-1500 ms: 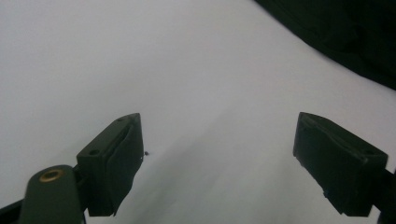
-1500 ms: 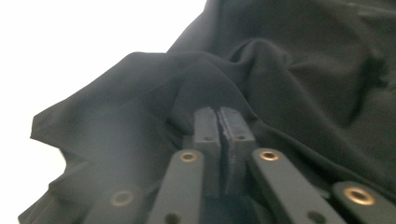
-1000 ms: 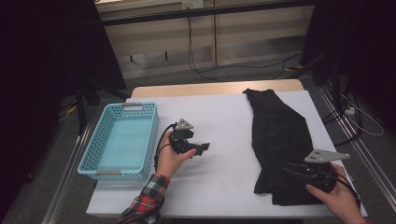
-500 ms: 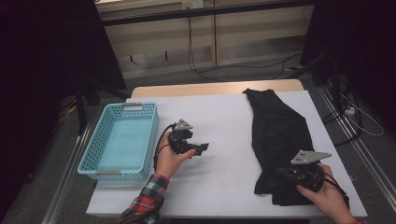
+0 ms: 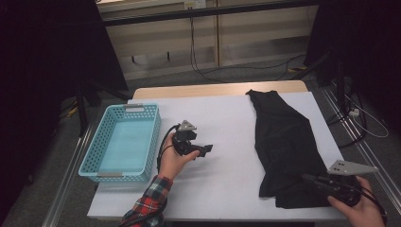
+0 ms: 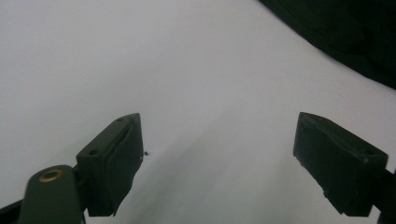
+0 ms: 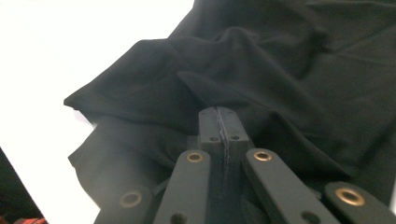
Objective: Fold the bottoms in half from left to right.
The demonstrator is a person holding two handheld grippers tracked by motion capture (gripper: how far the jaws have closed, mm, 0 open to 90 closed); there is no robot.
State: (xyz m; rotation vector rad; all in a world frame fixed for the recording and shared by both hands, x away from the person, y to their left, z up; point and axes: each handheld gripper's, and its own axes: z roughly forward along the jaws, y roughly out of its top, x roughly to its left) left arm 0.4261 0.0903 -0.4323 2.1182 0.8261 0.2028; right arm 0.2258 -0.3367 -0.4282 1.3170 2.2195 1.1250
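Observation:
A black garment [image 5: 283, 137] lies crumpled lengthwise on the right side of the white table [image 5: 217, 113]. My right gripper [image 5: 306, 178] is at the garment's near end. In the right gripper view, the right gripper [image 7: 218, 112] has its jaws pressed together, and a ridge of the garment [image 7: 280, 56] is drawn up into their tip. My left gripper [image 5: 207, 149] hovers over the middle of the table, pointing right. In the left gripper view, the left gripper [image 6: 217, 158] is open with bare table between its jaws and the garment's edge [image 6: 345, 37] far off.
A light blue plastic basket [image 5: 152, 137] stands empty at the table's left. Metal rails run along both sides of the table, and cables lie on the floor behind it. The right hand is near the table's front right corner.
The right hand has moved toward the front right corner of the table, with the garment's near end following. The left hand and gripper have stayed put.

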